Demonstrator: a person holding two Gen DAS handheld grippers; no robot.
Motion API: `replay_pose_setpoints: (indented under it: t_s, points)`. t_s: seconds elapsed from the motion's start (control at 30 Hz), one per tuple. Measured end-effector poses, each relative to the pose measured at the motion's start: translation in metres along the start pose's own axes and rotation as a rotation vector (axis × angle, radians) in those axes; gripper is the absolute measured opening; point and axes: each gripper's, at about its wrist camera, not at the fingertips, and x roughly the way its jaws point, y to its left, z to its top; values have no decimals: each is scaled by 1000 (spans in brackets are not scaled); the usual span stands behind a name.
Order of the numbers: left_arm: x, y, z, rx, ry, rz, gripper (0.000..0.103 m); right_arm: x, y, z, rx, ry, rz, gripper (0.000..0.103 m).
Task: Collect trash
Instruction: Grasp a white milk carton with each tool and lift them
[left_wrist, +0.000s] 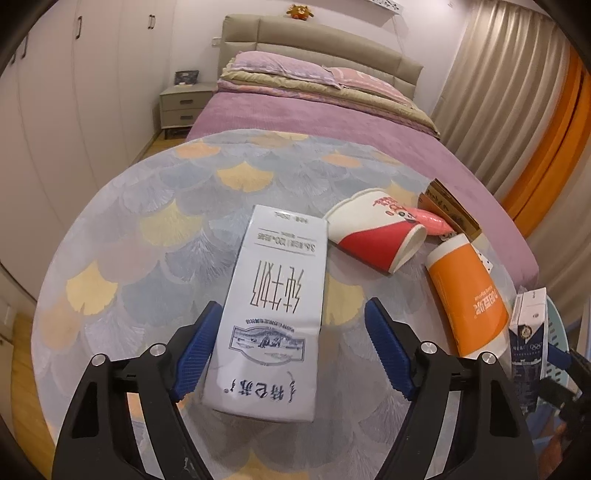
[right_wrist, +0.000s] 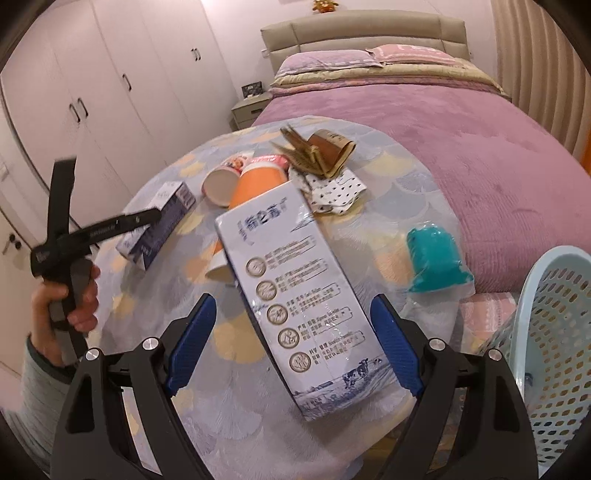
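Note:
A white milk carton (left_wrist: 273, 310) lies flat on the round table (left_wrist: 147, 240), between the fingers of my left gripper (left_wrist: 292, 302). The left pad sits at its edge and a clear gap remains on the right, so the jaws are open. A second, blue-and-white carton (right_wrist: 303, 302) lies slanted over an orange cup (right_wrist: 258, 181), between the fingers of my right gripper (right_wrist: 292, 298). That gripper is open too, with table showing beside the left pad. A red-and-white paper cup (left_wrist: 373, 236) lies on its side near the orange cup (left_wrist: 469, 295).
A pale perforated basket (right_wrist: 554, 314) stands at the table's right edge. Brown cardboard (right_wrist: 325, 151), spotted paper (right_wrist: 340, 188), a pink wrapper (left_wrist: 432, 221) and a teal cup in clear plastic (right_wrist: 436, 258) lie on the table. A purple bed (right_wrist: 443, 129) is behind. A hand (right_wrist: 74, 295) holds the left tool.

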Motion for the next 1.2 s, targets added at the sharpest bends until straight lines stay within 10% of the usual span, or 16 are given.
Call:
replay_pose_setpoints:
  t_s: [0.6, 1.2]
  points:
    - [1, -4, -9, 16, 21, 27, 50, 8, 29, -13, -56, -20, -117, 56]
    - [-76, -64, 1, 88, -164, -169, 50, -51, 21, -12, -29, -175, -151, 54]
